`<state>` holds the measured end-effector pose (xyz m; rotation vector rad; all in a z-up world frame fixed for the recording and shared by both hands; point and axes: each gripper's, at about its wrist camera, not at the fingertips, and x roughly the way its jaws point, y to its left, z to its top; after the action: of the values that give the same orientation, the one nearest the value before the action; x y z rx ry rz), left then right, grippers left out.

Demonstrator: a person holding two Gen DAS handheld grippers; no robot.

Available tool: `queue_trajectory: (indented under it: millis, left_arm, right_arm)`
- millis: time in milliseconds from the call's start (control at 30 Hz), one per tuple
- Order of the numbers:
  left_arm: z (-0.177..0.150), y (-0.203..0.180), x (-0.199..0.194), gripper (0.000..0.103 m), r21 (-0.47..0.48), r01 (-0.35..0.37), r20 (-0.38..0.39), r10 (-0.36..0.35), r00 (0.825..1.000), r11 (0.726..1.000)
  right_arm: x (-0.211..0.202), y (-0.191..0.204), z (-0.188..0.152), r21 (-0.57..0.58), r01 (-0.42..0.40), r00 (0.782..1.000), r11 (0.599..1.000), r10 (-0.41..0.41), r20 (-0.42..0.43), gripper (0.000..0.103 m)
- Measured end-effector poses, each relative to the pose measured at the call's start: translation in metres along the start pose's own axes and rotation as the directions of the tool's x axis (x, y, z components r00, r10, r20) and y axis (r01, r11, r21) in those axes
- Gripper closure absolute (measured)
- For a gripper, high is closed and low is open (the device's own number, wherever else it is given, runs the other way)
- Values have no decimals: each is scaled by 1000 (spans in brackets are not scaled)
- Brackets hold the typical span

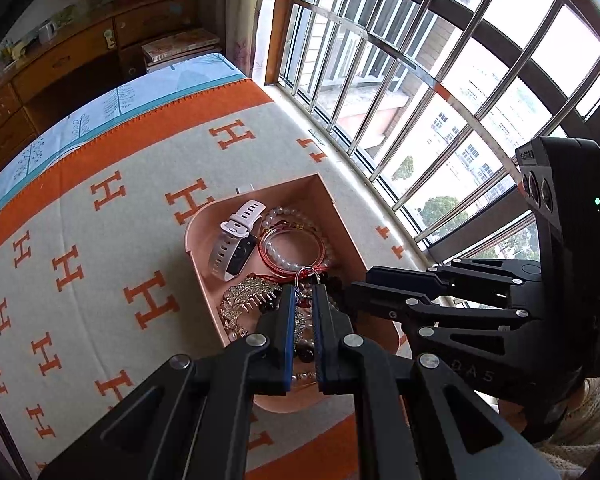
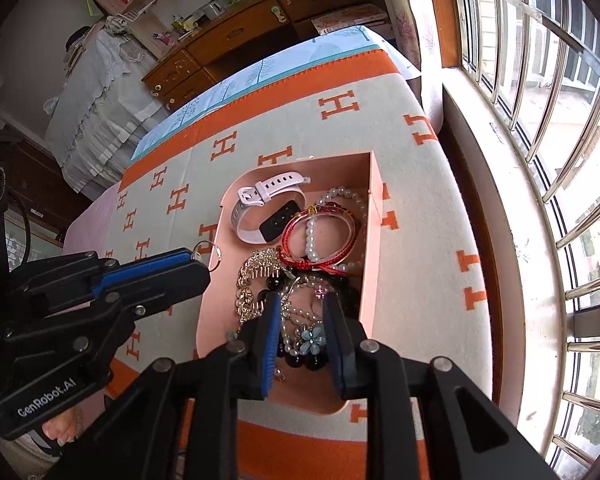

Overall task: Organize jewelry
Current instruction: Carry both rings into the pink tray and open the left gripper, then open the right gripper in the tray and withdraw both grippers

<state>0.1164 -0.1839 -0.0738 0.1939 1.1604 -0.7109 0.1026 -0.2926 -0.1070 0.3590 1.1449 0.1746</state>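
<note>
A pink tray point(image 1: 320, 188) point(image 2: 374, 208) on the patterned cloth holds a white smartwatch point(image 1: 236, 240) point(image 2: 266, 206), red and pearl bracelets point(image 1: 292, 246) point(image 2: 320, 236), a gold hair comb point(image 1: 246, 300) point(image 2: 260, 266) and tangled beads. My left gripper point(image 1: 303, 288) point(image 2: 202, 254) is shut on a silver ring point(image 1: 306, 276) point(image 2: 209, 254), held above the tray's left side. My right gripper point(image 2: 298, 300) point(image 1: 364, 282) is open over the beads and a blue flower piece point(image 2: 312, 338) at the tray's near end.
The cream and orange cloth point(image 1: 100, 240) point(image 2: 420, 280) covers the table. A barred window point(image 1: 440, 80) point(image 2: 540, 120) runs along the right. Wooden drawers point(image 1: 60, 64) point(image 2: 236, 36) stand at the far end.
</note>
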Motion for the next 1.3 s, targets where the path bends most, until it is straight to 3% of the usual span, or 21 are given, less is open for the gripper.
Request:
queue_trajectory:
  millis: [133, 333, 500, 733, 800, 867, 933, 1033, 1167, 1300]
  left_arm:
    - [-2, -7, 9, 97, 15, 10, -21, -10, 1000, 1000]
    - [0, -12, 18, 97, 25, -9, -39, 10, 999, 1000]
    - [-1, -12, 18, 86, 28, -28, -40, 29, 999, 999]
    - [-9, -4, 8, 85, 16, -63, -25, 63, 998, 998]
    - [-13, 1, 1, 78, 7, -80, -12, 80, 997, 997]
    - [-19, 8, -8, 57, -16, -101, 7, 101, 995, 995]
    - [-26, 15, -21, 42, -46, -126, 42, 128, 991, 991]
    - [-40, 27, -41, 36, -85, -173, 88, 181, 980, 981]
    - [-64, 48, -65, 13, -180, -235, 119, 258, 959, 955]
    - [-86, 65, -87, 11, -274, -334, 114, 375, 920, 902]
  right_arm:
    - [-13, -7, -3, 4, 57, 998, 998, -58, 40, 81]
    - [-29, -17, -7, 20, 78, 994, 997, -79, 72, 81]
    - [-36, -15, -11, 6, 92, 992, 996, -92, 88, 81]
    - [-37, 1, -15, -40, 101, 991, 994, -96, 96, 81]
    - [-39, 8, -17, -62, 104, 990, 993, -97, 102, 81]
    - [-41, 15, -19, -82, 105, 989, 991, -96, 109, 81]
    - [-43, 22, -20, -96, 101, 990, 990, -90, 113, 81]
    - [-44, 31, -24, -117, 96, 989, 988, -82, 119, 81]
    - [-43, 44, -29, -148, 94, 990, 984, -76, 121, 81]
    - [-44, 62, -37, -188, 98, 988, 977, -73, 134, 81]
